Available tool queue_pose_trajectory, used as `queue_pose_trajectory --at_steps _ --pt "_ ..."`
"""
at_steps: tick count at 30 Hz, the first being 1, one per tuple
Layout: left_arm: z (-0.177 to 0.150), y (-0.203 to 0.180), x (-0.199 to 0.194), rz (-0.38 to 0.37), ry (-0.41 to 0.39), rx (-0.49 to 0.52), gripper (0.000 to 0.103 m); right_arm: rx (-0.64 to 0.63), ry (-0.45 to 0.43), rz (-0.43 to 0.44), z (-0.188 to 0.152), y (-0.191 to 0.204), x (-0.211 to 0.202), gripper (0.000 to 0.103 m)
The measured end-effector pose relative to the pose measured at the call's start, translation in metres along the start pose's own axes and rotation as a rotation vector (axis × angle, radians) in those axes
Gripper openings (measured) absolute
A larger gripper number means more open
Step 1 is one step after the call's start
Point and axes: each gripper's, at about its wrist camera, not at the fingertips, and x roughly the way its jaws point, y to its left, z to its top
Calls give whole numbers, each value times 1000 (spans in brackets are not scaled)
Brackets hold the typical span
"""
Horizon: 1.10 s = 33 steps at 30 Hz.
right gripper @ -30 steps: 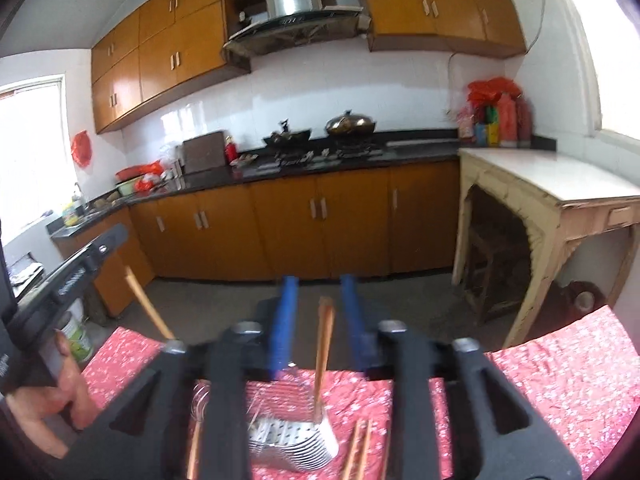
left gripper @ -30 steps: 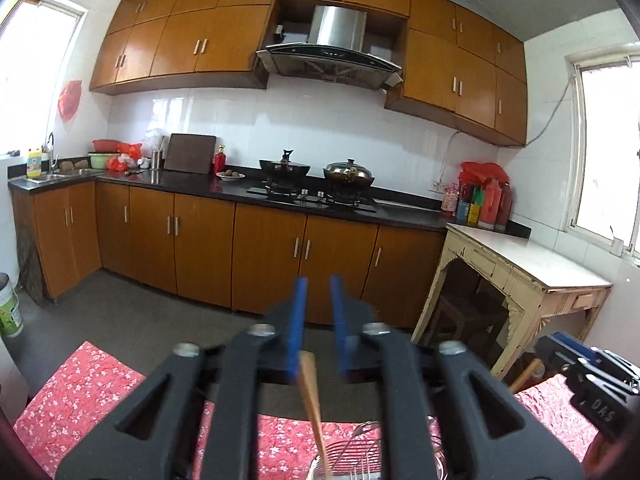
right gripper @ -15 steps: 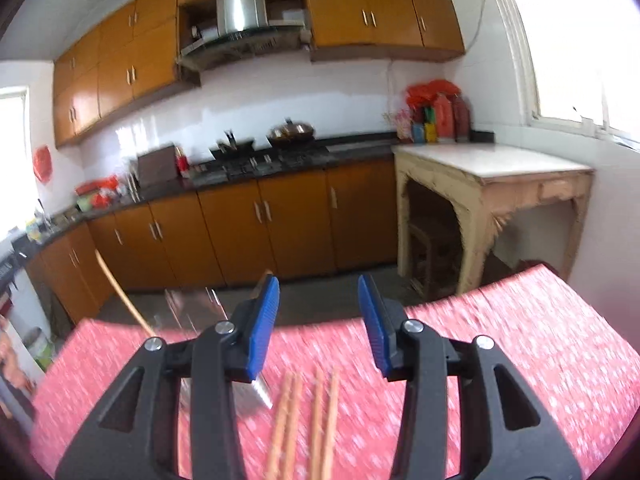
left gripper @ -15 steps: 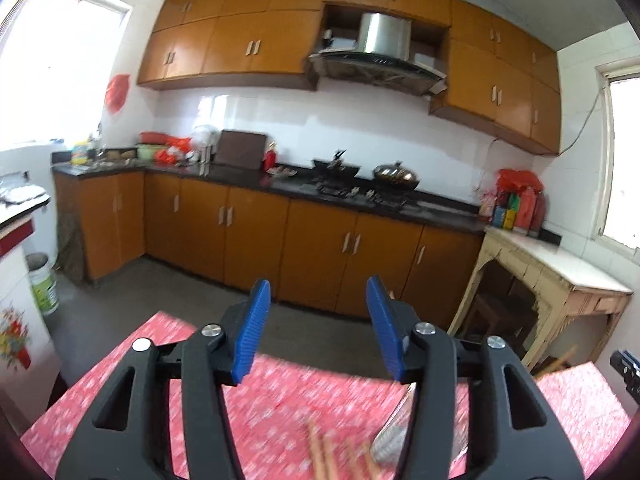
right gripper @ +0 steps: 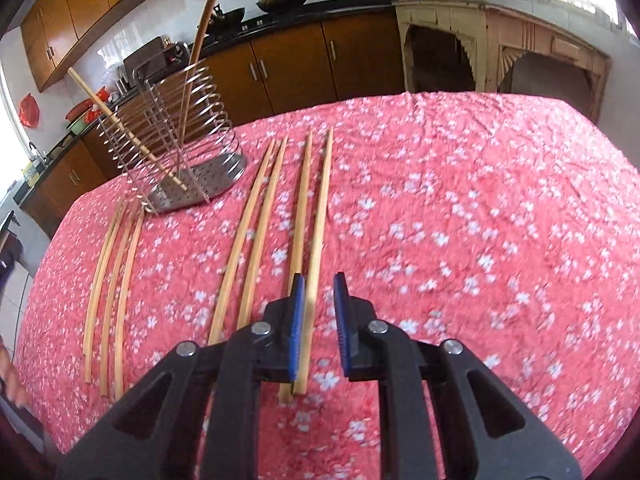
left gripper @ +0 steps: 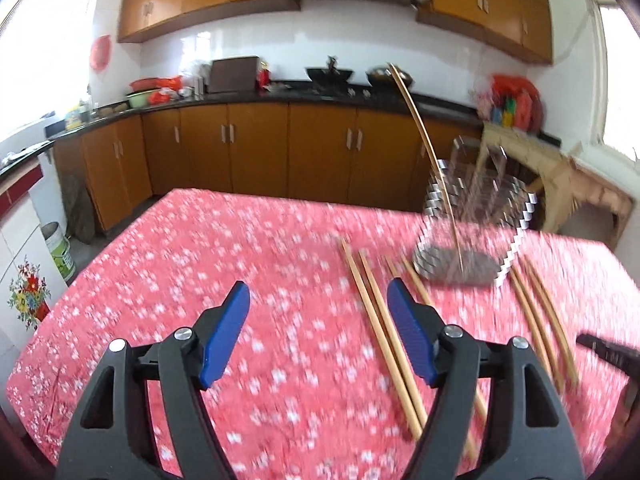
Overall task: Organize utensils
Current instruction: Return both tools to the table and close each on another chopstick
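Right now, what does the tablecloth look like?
The tablecloth is red with little white flowers, clearest in the right wrist view.

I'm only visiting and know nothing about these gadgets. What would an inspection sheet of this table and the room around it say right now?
Surface: table under a red cloth with white flowers; wrinkled, no spills.
Job's things: silver wire utensil holder stands upright with two wooden chopsticks leaning inside. Seven loose wooden chopsticks lie on the cloth in groups of three, two and two.
Clutter: nothing seen.
Grippers: left gripper is open, jaws just been opening, gripping nothing. Right gripper has jaws just been closing, one loose chopstick between them, not yet pinched.
Cables: nothing seen.
Surroundings: brown kitchen cabinets, cream side table.
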Motion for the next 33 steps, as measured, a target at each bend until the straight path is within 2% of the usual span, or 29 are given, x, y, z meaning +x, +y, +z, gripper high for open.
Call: queue_pose_trajectory --at_steps 8,16,19,23,25,27,33 --pt "-21 -15 0 -62 55 42 71 -40 45 -35 -3 12 19 13" --pt "-37 -16 11 -97 137 6 70 -88 38 -91 -2 13 20 9" --pt "-41 -17 14 -106 157 2 70 -74 46 -81 0 11 21 9" --pt "-47 -21 18 -112 185 11 66 -76 43 -74 2 11 23 9" --pt "-50 -24 21 -112 201 22 63 -107 35 -91 -1 13 22 9" --pt "-52 -27 24 -104 214 31 60 -121 26 -144 -3 14 21 8" --pt "-48 -25 36 -98 268 9 51 27 17 -220 10 -23 22 8"
